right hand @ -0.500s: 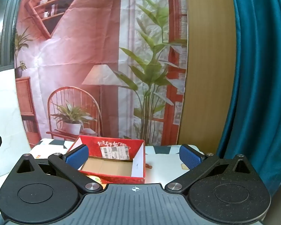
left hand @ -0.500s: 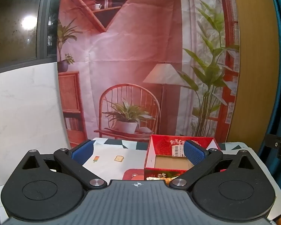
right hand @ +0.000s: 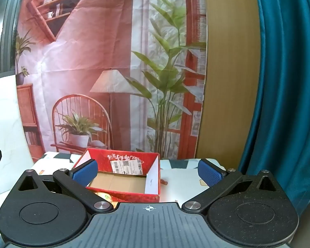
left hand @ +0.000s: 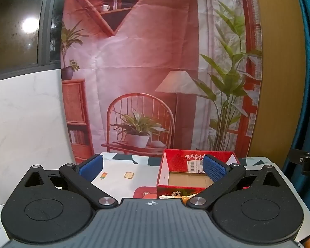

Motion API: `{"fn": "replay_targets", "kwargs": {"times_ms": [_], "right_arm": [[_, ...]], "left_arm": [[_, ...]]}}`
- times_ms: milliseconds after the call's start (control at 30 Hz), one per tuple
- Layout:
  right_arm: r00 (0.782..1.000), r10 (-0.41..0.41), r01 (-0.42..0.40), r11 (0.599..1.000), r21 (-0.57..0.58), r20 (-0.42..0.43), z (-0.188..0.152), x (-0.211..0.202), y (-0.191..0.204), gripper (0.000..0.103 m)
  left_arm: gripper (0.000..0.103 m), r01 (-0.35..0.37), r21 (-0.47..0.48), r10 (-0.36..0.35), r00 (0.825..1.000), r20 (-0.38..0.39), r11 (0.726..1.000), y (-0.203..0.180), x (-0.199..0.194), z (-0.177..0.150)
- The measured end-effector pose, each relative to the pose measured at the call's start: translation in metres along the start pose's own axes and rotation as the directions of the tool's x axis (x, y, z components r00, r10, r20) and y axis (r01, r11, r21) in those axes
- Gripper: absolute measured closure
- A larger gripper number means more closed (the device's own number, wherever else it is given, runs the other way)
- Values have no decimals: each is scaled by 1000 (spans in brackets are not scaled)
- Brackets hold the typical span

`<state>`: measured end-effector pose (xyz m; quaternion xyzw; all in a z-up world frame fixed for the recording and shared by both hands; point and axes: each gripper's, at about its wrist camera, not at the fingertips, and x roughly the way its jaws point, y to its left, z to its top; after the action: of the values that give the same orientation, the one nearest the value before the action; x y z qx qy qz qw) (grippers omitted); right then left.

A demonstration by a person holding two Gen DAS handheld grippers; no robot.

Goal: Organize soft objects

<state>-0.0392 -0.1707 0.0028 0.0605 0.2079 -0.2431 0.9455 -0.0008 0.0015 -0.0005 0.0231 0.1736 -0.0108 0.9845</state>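
Two grippers are in view, one per wrist camera, and both stand fully spread with nothing between the blue pads. The left gripper points slightly downward over a patterned tablecloth; its right pad overlaps the near corner of a red cardboard box in the picture, but contact cannot be confirmed. The right gripper frames the same red cardboard box between its fingers, with its left pad in front of the box's left wall.

Location of the task items: the soft objects are almost entirely hidden. Only a sliver of something yellowish shows at the near foot of the box, just above each gripper body, and its nature cannot be determined. A grey-blue fuzzy edge shows in the bottom left corner of the right wrist view; identity unclear.

Hazards, as judged:
- The box is light and open-topped. A pad striking its wall on descent would likely push or tip it.
- Both grippers aim at the same region; a joint approach risks collision.
- The items lie below the field of view, so a blind closure may seize the cloth instead.

Count:
- grippers: two
- box: one, its floor bare where visible
- shipping label inside the box: one
- small red object right of the box: one
- soft objects: none countable
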Motion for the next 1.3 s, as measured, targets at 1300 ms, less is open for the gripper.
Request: {"fn": "replay_targets", "kwargs": {"times_ms": [1300], "right_arm": [[1000, -2, 2, 1000, -2, -3, 1, -1, 2, 0]], "left_arm": [[0, 7, 12, -7, 1000, -12, 1000, 2, 3, 0]]}}
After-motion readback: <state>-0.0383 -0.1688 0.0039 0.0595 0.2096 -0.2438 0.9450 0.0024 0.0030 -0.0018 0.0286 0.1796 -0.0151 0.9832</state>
